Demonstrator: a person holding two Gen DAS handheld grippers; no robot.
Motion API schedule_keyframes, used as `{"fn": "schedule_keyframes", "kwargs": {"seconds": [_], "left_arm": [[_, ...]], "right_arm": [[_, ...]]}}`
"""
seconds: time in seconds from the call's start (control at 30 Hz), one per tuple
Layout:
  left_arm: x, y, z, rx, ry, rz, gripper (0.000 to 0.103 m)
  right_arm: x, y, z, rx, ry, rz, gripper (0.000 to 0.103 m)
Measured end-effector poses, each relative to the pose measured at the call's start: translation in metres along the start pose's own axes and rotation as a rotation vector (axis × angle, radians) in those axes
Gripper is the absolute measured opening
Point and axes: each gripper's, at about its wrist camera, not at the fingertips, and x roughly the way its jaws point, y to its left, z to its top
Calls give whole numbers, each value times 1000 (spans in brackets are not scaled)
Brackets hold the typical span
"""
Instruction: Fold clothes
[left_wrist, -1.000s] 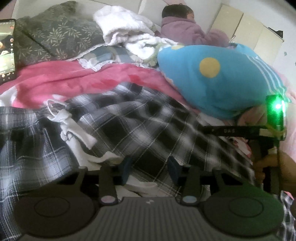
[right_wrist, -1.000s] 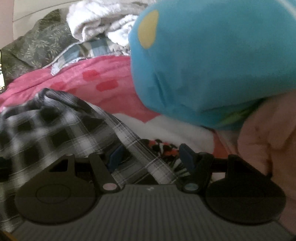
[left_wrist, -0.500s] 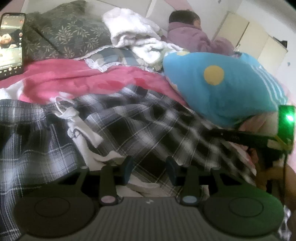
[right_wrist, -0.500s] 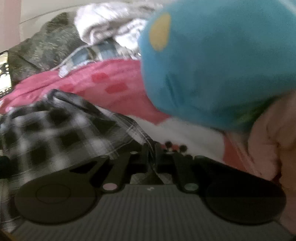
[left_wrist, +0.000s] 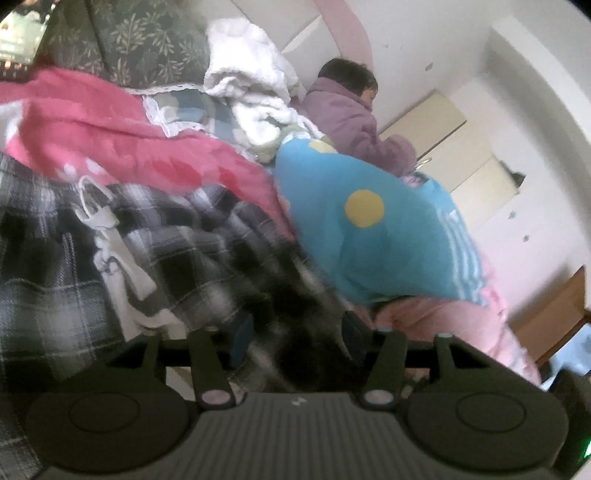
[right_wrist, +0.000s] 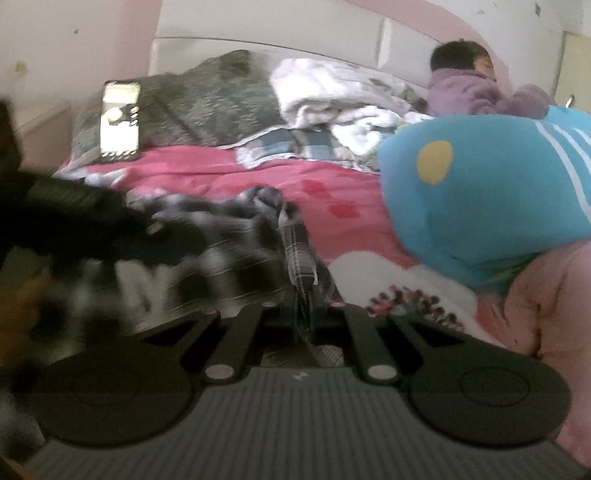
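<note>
Plaid garment motion-blurred, edges indistinct

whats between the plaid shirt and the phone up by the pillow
In the right wrist view, only the pink blanket lies between the plaid shirt and the phone.

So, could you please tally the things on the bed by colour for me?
Black-and-white: 1, plaid garment
Pink: 1, blanket
Blue: 1, plush
White: 1, towel
Green: 1, leaf-print pillow
Total: 5
</note>
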Motion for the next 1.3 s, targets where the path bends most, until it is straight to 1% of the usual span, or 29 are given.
{"fn": "schedule_keyframes", "kwargs": {"seconds": [0.1,0.2,0.27,0.37,0.4,0.43,0.5,0.6,0.67,0.73,0.77,0.83,0.9,0.97,1.03,1.07,1.1,1.13,1.17,1.2,1.23,1.3], "left_arm": [[6,0,0,-7,39,-32,58],[17,2,-3,-18,92,-16,58],[23,4,-4,-32,104,0,58],[26,9,-2,-57,97,10,58],[26,9,-1,-62,88,12,58],[27,10,0,-65,86,14,58],[30,11,-1,-73,87,20,54],[34,11,-1,-71,91,39,50],[38,11,-1,-70,94,52,49],[41,11,-1,-69,97,65,50],[42,12,-1,-68,98,71,50],[45,12,-1,-67,101,84,52],[48,12,-1,-65,104,98,53],[54,7,-2,-45,104,121,53],[57,2,-5,-9,95,145,50],[59,-1,-6,9,91,157,49],[60,-4,-7,27,86,169,43],[62,-6,-9,45,83,181,37],[62,-7,-10,61,84,192,23],[64,-7,-11,66,91,201,16],[65,-6,-12,68,96,207,14],[60,-5,-10,48,86,191,9]], "right_arm": [[-4,23,-9,-46,21,-5,4],[-6,43,-17,-99,35,-11,3],[-8,52,-19,-125,38,-14,3],[-11,61,-21,-143,30,-16,3],[-13,62,-21,-141,25,-8,1],[-14,64,-21,-140,20,-1,1],[-17,70,-21,-156,11,9,1],[-17,79,-20,-192,12,11,0],[-16,79,-19,-197,11,-4,1],[-15,75,-18,-181,4,-20,3],[-14,72,-16,-171,7,-16,3],[-13,69,-15,-159,6,-17,6],[-13,67,-14,-139,10,-23,19],[-21,66,-14,-124,13,-43,27],[-39,60,-19,-60,6,-76,32],[-52,54,-23,5,1,-85,36],[-65,47,-28,70,-4,-94,42],[-79,38,-35,147,-11,-106,44],[-97,27,-45,241,-21,-121,47],[-113,17,-54,330,-32,-132,50],[-129,6,-64,423,-46,-144,51],[-167,-20,-91,660,-100,-181,59]]}}
